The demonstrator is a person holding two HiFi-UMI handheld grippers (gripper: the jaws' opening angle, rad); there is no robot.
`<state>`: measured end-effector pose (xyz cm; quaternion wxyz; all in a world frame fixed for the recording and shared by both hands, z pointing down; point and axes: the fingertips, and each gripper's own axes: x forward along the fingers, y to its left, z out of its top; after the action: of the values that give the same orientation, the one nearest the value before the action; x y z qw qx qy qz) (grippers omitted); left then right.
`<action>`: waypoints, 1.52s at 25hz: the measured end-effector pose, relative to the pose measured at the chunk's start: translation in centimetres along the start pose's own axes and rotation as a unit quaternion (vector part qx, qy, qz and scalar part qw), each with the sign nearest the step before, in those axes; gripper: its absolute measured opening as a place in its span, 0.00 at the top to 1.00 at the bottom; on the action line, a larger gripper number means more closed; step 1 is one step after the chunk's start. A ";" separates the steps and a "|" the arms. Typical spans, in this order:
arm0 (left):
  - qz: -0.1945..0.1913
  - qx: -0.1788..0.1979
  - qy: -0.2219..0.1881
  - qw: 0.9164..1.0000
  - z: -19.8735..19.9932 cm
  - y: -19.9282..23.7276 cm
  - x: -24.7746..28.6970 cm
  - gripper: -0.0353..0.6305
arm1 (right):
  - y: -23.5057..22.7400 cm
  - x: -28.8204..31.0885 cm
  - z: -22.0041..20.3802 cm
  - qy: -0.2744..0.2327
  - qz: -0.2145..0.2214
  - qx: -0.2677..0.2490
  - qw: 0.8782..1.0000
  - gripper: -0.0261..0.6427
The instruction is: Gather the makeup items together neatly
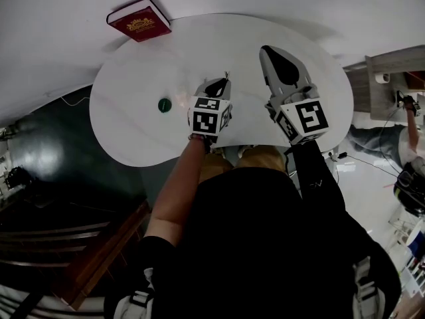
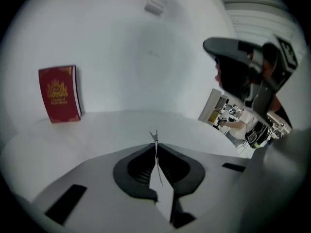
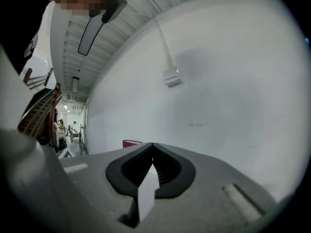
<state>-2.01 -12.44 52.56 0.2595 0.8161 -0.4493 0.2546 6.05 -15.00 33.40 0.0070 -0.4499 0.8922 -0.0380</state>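
Observation:
A small round green item [image 1: 164,104] lies on the white table [image 1: 126,135], left of my left gripper [image 1: 223,81]. That gripper points down toward the tabletop with its jaws together on a thin dark item [image 2: 154,137], whose fine tip sticks out past the jaw ends; I cannot tell what it is. My right gripper [image 1: 267,49] hovers to the right over the table, held level, jaws shut [image 3: 152,145] with nothing between them. It also shows at the right of the left gripper view as a dark shape [image 2: 228,47].
A red book with a gold crest [image 1: 139,20] sits at the table's far left edge and stands out in the left gripper view [image 2: 59,93]. A white wall lies beyond the table. Wooden furniture [image 1: 99,258] stands at the lower left on the floor.

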 end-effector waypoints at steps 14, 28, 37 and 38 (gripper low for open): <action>0.002 -0.160 0.105 0.981 -8.1 1.5 5.9 0.91 | -0.2 -0.4 -2.6 0.029 -0.010 0.013 0.999 0.95; 0.000 -0.150 0.099 0.984 -8.3 1.4 5.9 0.69 | -0.1 -0.4 -2.5 0.024 -0.001 0.009 1.000 0.95; -0.010 -0.049 0.005 0.999 -0.5 1.3 2.2 0.69 | 0.8 0.1 -1.4 0.015 0.006 0.000 1.000 0.95; -0.011 -0.028 -0.016 0.999 1.2 1.1 1.3 0.69 | 1.0 0.2 -1.2 0.015 0.007 -0.002 1.000 0.95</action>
<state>-2.12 -14.51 52.76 0.2782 0.8174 -0.4509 0.2262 5.07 -14.48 34.53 -0.0065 -0.4434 0.8953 -0.0431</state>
